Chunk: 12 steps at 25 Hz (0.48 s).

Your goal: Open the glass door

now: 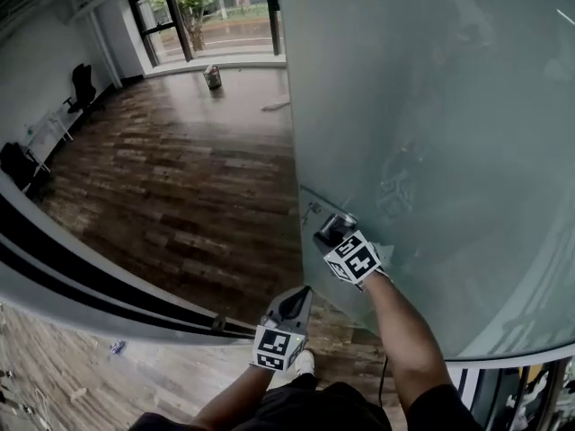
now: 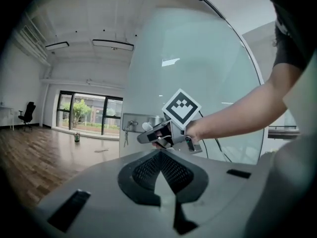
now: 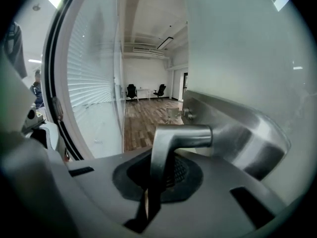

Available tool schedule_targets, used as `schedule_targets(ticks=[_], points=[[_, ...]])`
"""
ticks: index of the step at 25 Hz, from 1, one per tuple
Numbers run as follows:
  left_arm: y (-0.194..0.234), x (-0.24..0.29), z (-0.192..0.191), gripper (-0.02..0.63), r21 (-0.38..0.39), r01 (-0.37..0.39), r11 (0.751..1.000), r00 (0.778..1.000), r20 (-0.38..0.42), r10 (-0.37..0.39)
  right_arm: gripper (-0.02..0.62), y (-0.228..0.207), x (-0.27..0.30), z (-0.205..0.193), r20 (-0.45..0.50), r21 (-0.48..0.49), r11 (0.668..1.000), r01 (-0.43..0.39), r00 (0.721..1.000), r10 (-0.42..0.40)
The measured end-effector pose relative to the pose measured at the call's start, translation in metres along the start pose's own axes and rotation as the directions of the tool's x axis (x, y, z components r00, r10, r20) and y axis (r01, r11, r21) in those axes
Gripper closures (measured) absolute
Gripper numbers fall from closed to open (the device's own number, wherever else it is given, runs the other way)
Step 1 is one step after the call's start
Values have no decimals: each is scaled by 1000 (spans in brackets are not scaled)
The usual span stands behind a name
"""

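While clamped, the right hand-held gripper (image 1: 332, 230) grips a bent metal handle (image 3: 181, 136).

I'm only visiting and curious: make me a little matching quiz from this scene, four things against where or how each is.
Things:
1 right claw
2 left claw
3 black chair
4 small can

States:
A on the floor by the window
B shut, empty
C gripping the door handle
D against the white wall

Pairs: 1-C, 2-B, 3-D, 4-A
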<state>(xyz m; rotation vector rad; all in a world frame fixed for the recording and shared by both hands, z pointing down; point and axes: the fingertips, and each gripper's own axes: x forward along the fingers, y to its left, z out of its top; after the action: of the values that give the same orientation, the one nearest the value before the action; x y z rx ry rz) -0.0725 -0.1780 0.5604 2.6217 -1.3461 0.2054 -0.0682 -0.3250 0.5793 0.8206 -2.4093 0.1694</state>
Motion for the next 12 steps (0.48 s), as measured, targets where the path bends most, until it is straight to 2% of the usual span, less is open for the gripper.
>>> schedule_targets(ticks=[4, 8, 12], points=[[5, 46, 22, 609, 31, 4, 1000, 1000, 31, -5, 581, -70, 1, -1, -7, 46, 997, 56, 998, -55], [5, 90, 35, 609, 2, 3, 1000, 1000, 25, -3, 581, -141, -2, -5, -15, 93, 989, 118, 993, -117], [9, 129, 51, 609, -12, -33, 999, 999, 14, 33, 581, -213, -10, -8, -29, 142, 973, 183, 983, -181]])
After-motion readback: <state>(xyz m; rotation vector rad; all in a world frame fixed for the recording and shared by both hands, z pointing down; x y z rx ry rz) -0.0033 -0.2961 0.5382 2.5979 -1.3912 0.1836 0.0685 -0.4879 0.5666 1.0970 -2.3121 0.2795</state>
